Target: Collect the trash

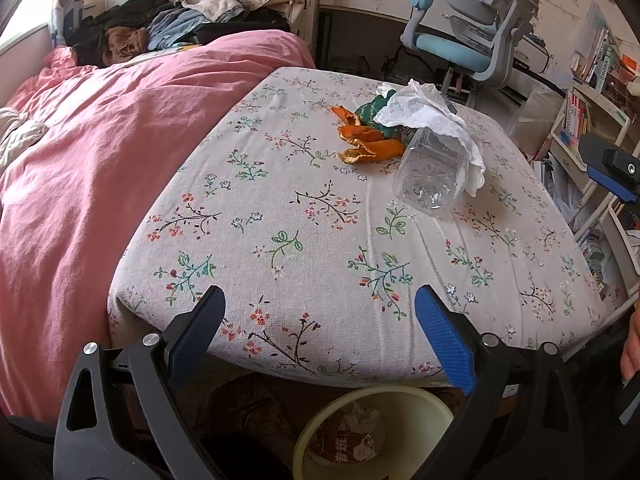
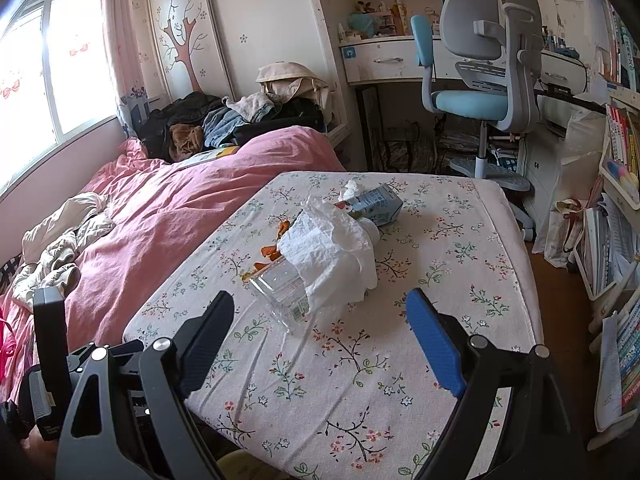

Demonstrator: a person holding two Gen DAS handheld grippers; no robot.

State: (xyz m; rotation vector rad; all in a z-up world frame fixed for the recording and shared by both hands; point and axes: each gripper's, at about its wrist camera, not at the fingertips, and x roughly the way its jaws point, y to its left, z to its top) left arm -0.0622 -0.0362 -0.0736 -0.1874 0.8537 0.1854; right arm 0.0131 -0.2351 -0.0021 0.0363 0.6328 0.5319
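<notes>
Lying on the floral table (image 1: 304, 216) are a clear plastic bottle (image 1: 432, 172) on its side, crumpled tissue (image 1: 424, 112) draped over it and orange peel (image 1: 368, 144) just beside. Both the left gripper (image 1: 320, 320) and right gripper (image 2: 320, 316) are hovering with fingers spread, holding nothing. A yellow bin (image 1: 424, 400) is sitting below the table's near edge.

1. Daylight is pouring through the window (image 2: 48, 80) at far left.
2. A pink quilt (image 2: 168, 208) is covering the bed, clothes (image 2: 224, 120) piling at its far end.
3. A blue-seated chair (image 2: 484, 80) is standing before the white desk (image 2: 384, 60) at far right.
</notes>
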